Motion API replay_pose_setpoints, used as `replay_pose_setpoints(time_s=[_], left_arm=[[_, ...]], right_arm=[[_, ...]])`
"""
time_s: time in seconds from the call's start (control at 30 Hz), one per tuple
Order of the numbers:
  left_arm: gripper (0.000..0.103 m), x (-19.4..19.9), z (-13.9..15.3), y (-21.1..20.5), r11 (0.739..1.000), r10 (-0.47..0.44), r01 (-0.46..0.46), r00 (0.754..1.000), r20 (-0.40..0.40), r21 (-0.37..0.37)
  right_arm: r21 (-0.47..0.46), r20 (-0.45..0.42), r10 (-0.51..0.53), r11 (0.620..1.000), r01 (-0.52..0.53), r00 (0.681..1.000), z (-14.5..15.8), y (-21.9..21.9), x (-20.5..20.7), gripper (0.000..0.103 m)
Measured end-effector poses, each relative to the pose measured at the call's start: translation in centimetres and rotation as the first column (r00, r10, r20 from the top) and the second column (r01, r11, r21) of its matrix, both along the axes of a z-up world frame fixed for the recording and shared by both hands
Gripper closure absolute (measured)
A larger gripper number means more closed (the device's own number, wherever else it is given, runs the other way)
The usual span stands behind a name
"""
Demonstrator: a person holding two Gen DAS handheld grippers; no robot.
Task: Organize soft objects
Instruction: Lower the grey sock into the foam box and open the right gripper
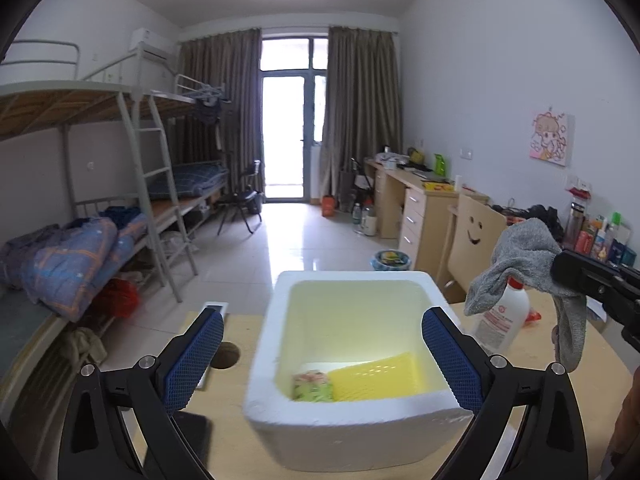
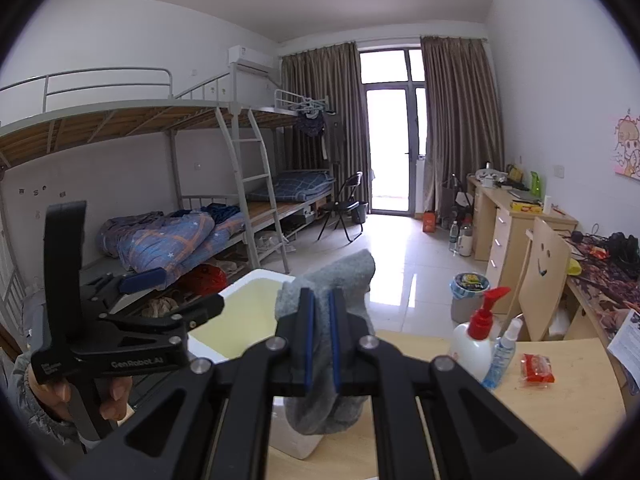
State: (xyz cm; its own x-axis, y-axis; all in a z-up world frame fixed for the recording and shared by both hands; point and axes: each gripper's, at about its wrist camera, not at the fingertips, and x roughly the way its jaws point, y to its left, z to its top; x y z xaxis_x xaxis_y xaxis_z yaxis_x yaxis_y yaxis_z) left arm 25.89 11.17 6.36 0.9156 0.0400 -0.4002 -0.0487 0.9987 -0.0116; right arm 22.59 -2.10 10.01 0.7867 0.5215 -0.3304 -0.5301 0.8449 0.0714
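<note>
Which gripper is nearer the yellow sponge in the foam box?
Left. The left gripper hangs open right above the sponge; the right gripper holds the sock off to the box's side.

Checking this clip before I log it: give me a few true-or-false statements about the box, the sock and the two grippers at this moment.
1. The right gripper is clamped on a grey sock. True.
2. The left gripper holds the yellow sponge. False: its fingers stand wide apart with nothing between them; the yellow sponge lies inside the white foam box.
3. The foam box is empty. False: it holds the sponge and a small green patterned item.
4. A white pump bottle with a red top stands on the wooden table. True.
5. The sock already lies in the box. False: it hangs from the right gripper, above the table.
</note>
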Motion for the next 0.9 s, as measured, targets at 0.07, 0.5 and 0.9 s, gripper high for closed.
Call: replay_pose_setpoints(time_s=[0.07, 0.5, 0.9], left_arm=[[0.003, -0.7, 0.2, 0.5, 1.000, 0.021, -0.021, 1.000, 0.011, -0.003], [0.002, -3.2, 0.4, 3.0, 0.993, 0.116, -0.116, 0.992, 0.047, 0.008], [0.002, -5.2, 0.0, 4.7, 0.986, 0.167, -0.168, 0.984, 0.068, 0.009]], right_arm=[[-0.003, 0.001, 0.010, 1.000, -0.010, 1.000, 0.0, 0.4, 0.1, 0.093], [-0.013, -0.009, 0.086, 0.996, -0.086, 0.996, -0.2, 3.5, 1.1, 0.093], [-0.031, -0.036, 0.137, 0.990, -0.138, 0.990, -1.0, 6.1, 2.3, 0.093]])
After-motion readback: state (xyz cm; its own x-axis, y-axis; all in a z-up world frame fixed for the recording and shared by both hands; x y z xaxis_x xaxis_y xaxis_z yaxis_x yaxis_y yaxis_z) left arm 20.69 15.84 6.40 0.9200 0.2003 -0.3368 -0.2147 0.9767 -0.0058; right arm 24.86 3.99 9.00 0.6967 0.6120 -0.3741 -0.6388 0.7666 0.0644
